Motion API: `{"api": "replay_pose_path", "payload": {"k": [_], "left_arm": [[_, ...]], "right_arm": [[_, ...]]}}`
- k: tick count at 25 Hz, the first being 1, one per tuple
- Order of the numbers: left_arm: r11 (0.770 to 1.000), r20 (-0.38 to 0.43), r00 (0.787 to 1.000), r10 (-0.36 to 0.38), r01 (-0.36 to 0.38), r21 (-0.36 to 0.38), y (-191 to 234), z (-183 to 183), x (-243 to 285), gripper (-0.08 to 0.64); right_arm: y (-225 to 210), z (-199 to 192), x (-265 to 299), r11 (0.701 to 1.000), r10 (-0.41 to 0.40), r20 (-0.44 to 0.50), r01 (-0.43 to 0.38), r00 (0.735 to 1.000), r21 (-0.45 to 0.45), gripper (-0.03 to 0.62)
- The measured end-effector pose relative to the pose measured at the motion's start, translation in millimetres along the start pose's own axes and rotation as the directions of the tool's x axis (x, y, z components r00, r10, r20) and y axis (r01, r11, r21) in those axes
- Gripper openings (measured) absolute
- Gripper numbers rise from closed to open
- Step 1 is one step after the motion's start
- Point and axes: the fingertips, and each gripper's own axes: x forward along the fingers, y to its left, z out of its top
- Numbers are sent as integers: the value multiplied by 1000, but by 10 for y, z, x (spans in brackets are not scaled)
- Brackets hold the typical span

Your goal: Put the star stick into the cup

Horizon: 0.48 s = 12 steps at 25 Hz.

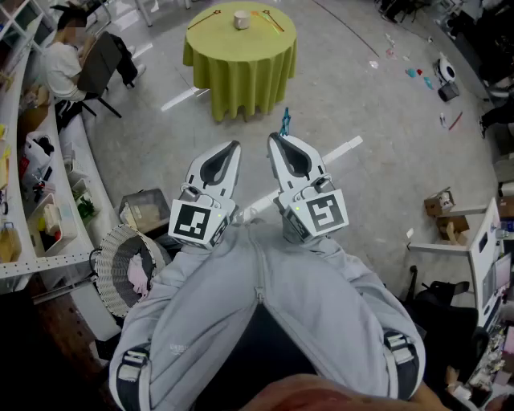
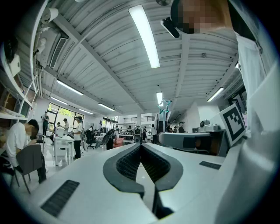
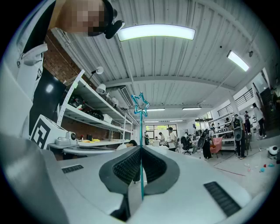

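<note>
1. the right gripper (image 1: 275, 138) is clamped on the teal star stick (image 3: 141, 106), whose star end pokes out past the tips.
2. the left gripper (image 1: 234, 145) is closed, with nothing between its jaws.
3. the cup (image 1: 241, 19) stands on the green-clothed table (image 1: 241, 68), well apart from both grippers.

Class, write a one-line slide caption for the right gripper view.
Right tongs shut on the thin teal star stick, its star standing clear above the tips.
</note>
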Motion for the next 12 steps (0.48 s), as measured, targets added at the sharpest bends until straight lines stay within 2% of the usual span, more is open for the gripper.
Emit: {"api": "replay_pose_path", "payload": {"k": [6,12], "left_arm": [[1000,6,1000,4,-4,5,-28,4,92,17],[1000,7,1000,13,-13,6,-21,-29,242,17]], "right_arm": [[-84,-9,9,1000,13,-25,-13,1000,0,34],[-213,38,86,999,28,10,-28,1000,30,34]]}}
